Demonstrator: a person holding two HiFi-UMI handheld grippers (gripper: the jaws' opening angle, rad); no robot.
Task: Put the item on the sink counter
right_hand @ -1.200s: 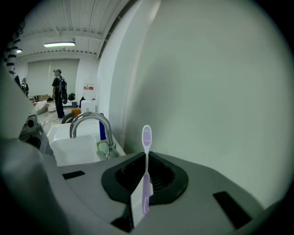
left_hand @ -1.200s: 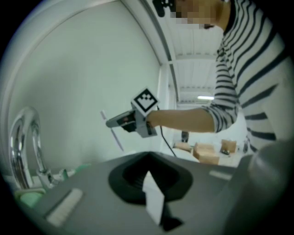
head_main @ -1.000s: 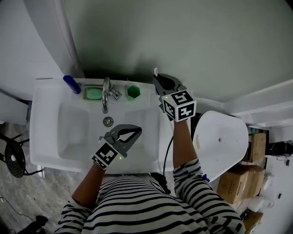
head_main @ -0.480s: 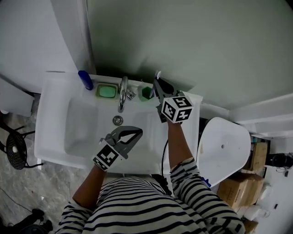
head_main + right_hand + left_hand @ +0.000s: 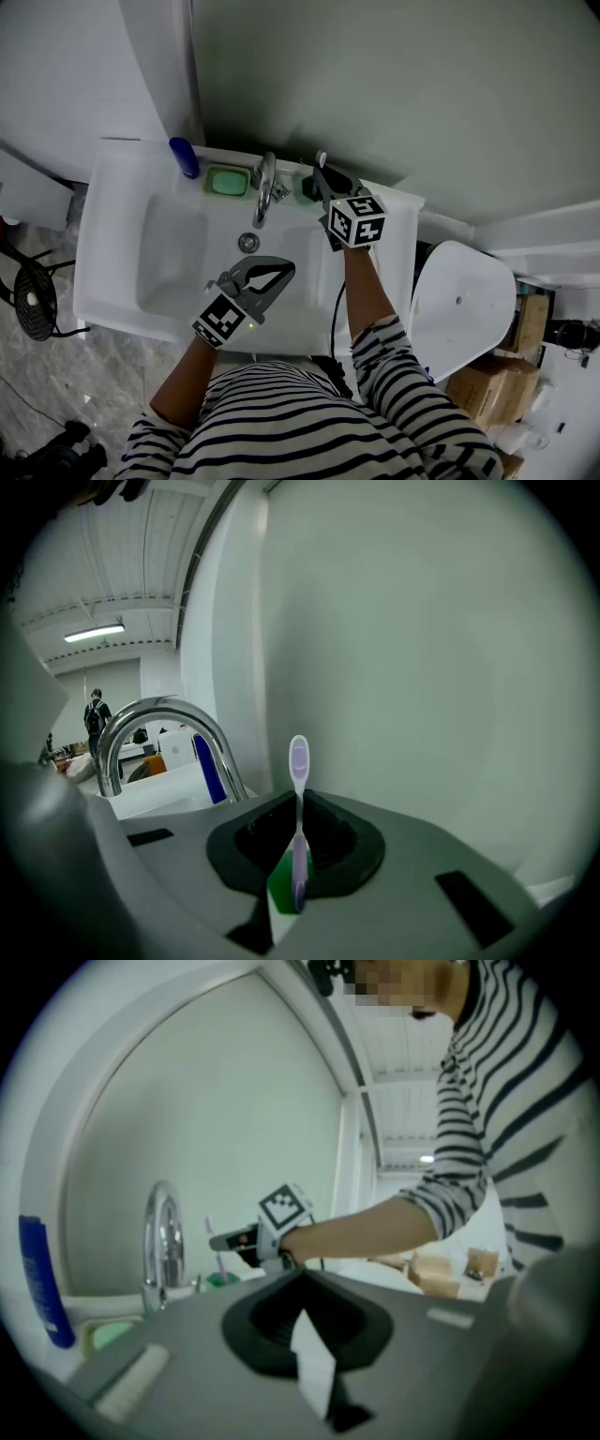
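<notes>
Black-and-white striped sleeves (image 5: 394, 375); the grey left gripper (image 5: 289, 268) and right gripper (image 5: 322, 173) bear black-and-white marker cubes (image 5: 356, 220), plus a thin black cable (image 5: 335, 317).

the white sink worktop (image 5: 105, 234) carries, in a row along its back ledge, an upright blue bottle (image 5: 184, 157), a green soap dish (image 5: 227, 181), a chrome faucet (image 5: 264, 187) and a green cup (image 5: 306, 188).

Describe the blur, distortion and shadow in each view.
Head view: sharp, with a dark shadow on the wall behind the faucet. Left gripper view: fisheye bending, black corners, near foreground soft. Right gripper view: same bending; the toothbrush is crisp, the foreground around it blurred.
</notes>
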